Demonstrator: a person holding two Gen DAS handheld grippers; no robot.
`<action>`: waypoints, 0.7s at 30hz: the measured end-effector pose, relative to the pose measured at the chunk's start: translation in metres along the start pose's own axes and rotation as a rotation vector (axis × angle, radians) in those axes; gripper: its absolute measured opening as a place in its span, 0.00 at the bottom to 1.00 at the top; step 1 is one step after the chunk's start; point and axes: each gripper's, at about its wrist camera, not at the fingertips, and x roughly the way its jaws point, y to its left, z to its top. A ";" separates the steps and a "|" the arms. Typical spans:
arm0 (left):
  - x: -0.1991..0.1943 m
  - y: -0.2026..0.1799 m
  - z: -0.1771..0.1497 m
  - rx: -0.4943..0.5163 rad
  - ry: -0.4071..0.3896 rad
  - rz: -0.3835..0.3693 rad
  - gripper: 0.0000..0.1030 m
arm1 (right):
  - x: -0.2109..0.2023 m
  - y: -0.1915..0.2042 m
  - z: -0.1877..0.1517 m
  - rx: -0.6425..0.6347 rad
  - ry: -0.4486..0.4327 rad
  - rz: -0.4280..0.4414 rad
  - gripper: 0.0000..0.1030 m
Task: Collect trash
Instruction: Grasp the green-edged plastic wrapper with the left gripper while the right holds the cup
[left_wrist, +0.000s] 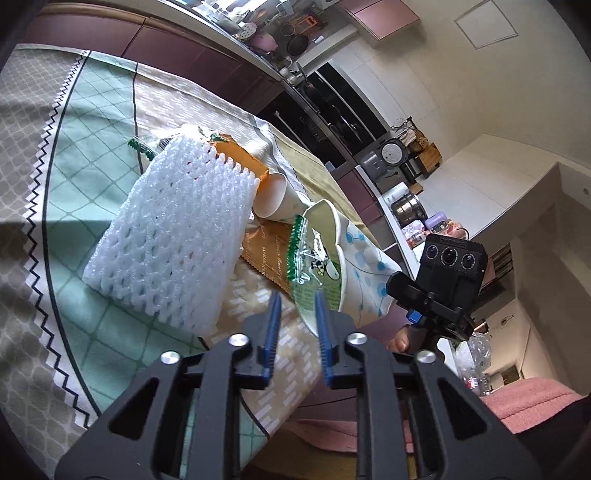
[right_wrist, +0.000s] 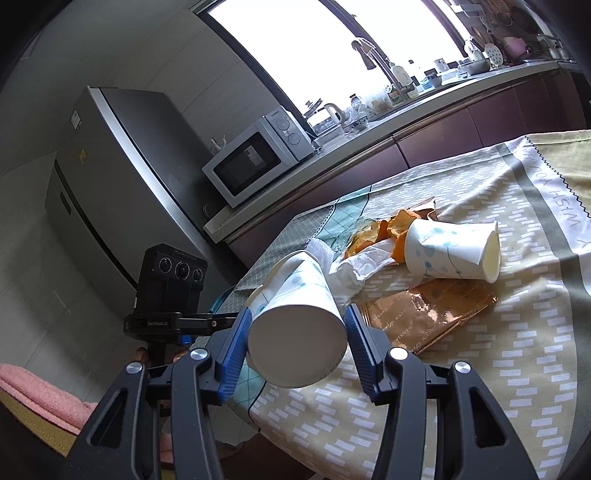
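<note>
Gripping a paper cup (right_wrist: 301, 325) by its sides with the right gripper (right_wrist: 295, 334), blue pads (right_wrist: 236, 345) pressing on either flank, flat base facing the camera and mouth pointing away toward the litter. Holding that cup over the near edge of the table (right_wrist: 480, 387), above the patterned cloth. Seen from the left wrist, showing the same cup's open mouth with a green-and-clear wrapper (left_wrist: 308, 254) tucked inside. Hovering the left gripper (left_wrist: 295, 310) just in front of that mouth, jaws parted with a narrow gap, its right-hand tip overlapping the cup's rim in the picture, though cannot tell whether touching; nothing pinched between them. Lying on its side farther back, a second paper cup (right_wrist: 454, 251), touching a heap of orange peel (right_wrist: 391, 229) and a crumpled white tissue (right_wrist: 354, 267). Resting flat near the held cup, a brown foil packet (right_wrist: 424, 314). Sitting beside the pile on the left, a white foam fruit net (left_wrist: 177, 229).
</note>
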 end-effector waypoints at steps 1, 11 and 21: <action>0.001 0.000 -0.001 -0.002 -0.004 0.001 0.00 | 0.000 -0.001 0.000 0.001 0.001 -0.003 0.48; -0.006 0.005 0.009 -0.022 -0.107 0.174 0.01 | -0.012 -0.008 0.005 0.011 -0.024 -0.069 0.48; -0.045 -0.022 0.003 0.076 -0.197 0.285 0.01 | -0.007 0.001 0.013 0.000 -0.042 -0.030 0.48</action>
